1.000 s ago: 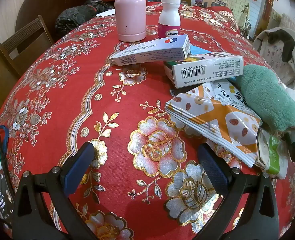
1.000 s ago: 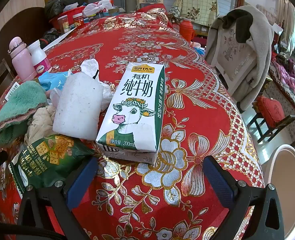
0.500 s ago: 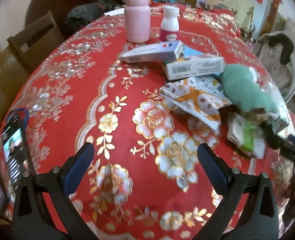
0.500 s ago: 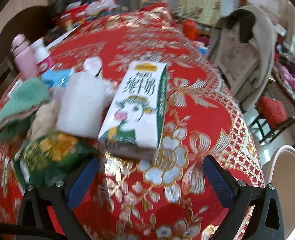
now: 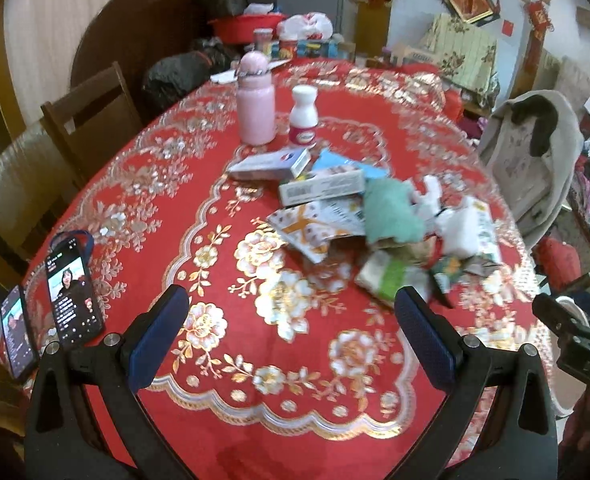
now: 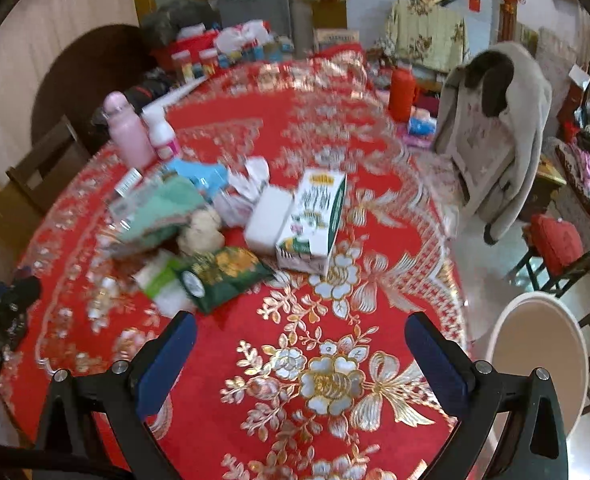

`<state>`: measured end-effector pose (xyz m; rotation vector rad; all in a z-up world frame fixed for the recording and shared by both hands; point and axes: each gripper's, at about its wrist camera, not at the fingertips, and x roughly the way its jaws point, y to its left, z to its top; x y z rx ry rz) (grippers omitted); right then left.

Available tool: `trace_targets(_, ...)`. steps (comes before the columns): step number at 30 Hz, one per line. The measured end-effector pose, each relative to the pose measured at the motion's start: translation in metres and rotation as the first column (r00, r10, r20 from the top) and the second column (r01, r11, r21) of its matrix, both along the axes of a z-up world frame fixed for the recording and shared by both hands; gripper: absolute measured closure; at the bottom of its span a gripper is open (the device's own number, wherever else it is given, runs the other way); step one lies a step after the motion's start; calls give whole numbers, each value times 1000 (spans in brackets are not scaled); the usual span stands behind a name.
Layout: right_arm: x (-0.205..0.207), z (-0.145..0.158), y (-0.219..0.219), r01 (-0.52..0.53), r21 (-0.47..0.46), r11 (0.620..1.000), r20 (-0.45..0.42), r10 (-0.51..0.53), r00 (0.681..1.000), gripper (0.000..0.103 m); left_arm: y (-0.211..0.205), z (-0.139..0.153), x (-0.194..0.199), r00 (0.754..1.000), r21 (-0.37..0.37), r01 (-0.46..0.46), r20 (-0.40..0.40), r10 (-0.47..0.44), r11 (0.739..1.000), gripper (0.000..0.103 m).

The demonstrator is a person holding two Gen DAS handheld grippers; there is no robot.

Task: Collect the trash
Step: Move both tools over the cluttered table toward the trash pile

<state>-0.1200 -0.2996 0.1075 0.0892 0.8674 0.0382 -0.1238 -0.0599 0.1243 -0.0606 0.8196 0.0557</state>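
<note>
Both my tongs, left (image 5: pixel 291 326) and right (image 6: pixel 301 350), hang spread and empty; the milk carton (image 6: pixel 313 220) looks light, stiff; I'd pinch its long sides.

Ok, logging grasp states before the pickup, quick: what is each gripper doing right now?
Left gripper: open, holding nothing, above the red tablecloth.
Right gripper: open, holding nothing.

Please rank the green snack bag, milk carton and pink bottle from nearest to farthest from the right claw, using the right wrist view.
1. Green snack bag, just ahead, left of the right claw.
2. Milk carton, further ahead, centre.
3. Pink bottle, far left.
</note>
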Motion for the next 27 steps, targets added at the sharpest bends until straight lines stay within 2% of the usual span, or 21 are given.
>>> trace_targets(7, -19, 36, -6, -14, 33, 999, 88, 11, 996, 0, -13, 25, -23, 998, -17, 0, 60, 1, 1000, 1)
trace_targets(13, -32, 56, -7, -29, 22, 999, 155, 25, 988, 0, -17, 40, -34, 995, -21, -3, 100, 5, 1000, 1)
trace_targets(27, -43, 76, -9, -43, 24, 999, 216, 37, 976, 0, -24, 56, -45, 990, -32, 12, 140, -7, 999, 1)
